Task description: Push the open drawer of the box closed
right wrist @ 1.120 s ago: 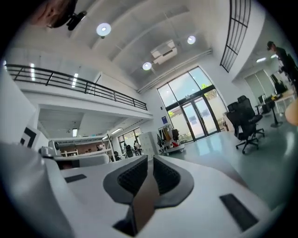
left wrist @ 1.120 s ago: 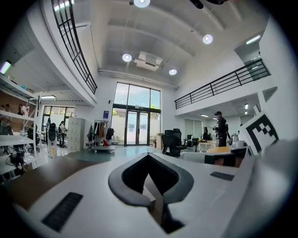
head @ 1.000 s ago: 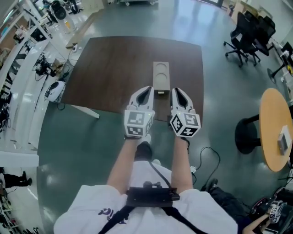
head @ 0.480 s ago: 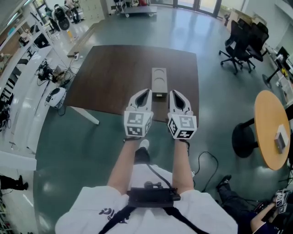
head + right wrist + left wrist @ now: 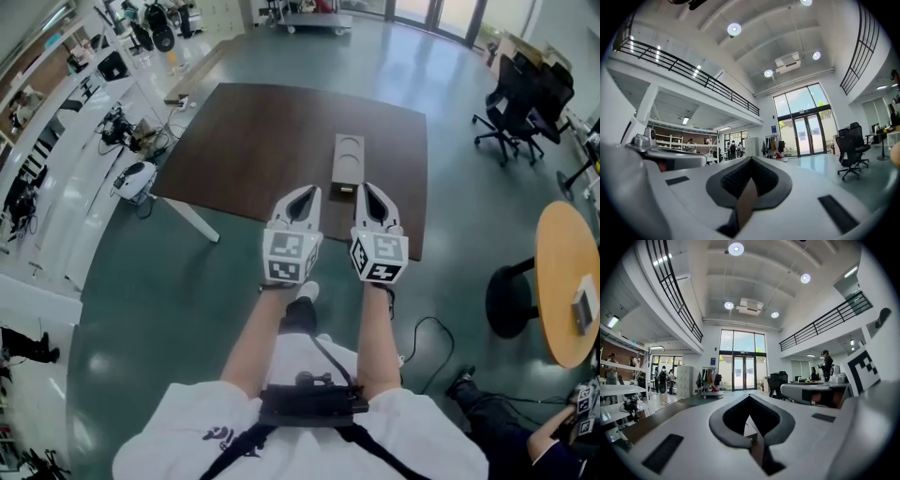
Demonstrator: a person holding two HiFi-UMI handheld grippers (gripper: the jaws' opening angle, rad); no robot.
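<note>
While the left gripper (image 5: 307,194) and right gripper (image 5: 368,190) hold their fingers pressed together, empty, the light-looking, rigid box (image 5: 349,155) may slide, so push its drawer (image 5: 347,188) front squarely.

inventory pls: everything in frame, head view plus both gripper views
dark brown wooden table: 1, dark brown, centre, ahead of the person
tan oblong box: 1, tan, on the table's near right part
drawer: 1, tan, juts from the box's near end
black office chairs: several, black, top right
round light-wood table: 1, right edge
small grey box: 1, grey, on the round table
black cable: 1, on the green floor, near right
white workbenches: white, left edge, cluttered
left gripper: 1, white, jaws shut, over the table's near edge
right gripper: 1, white, jaws shut, beside the drawer
black chest rig: 1, on the white shirt
</note>
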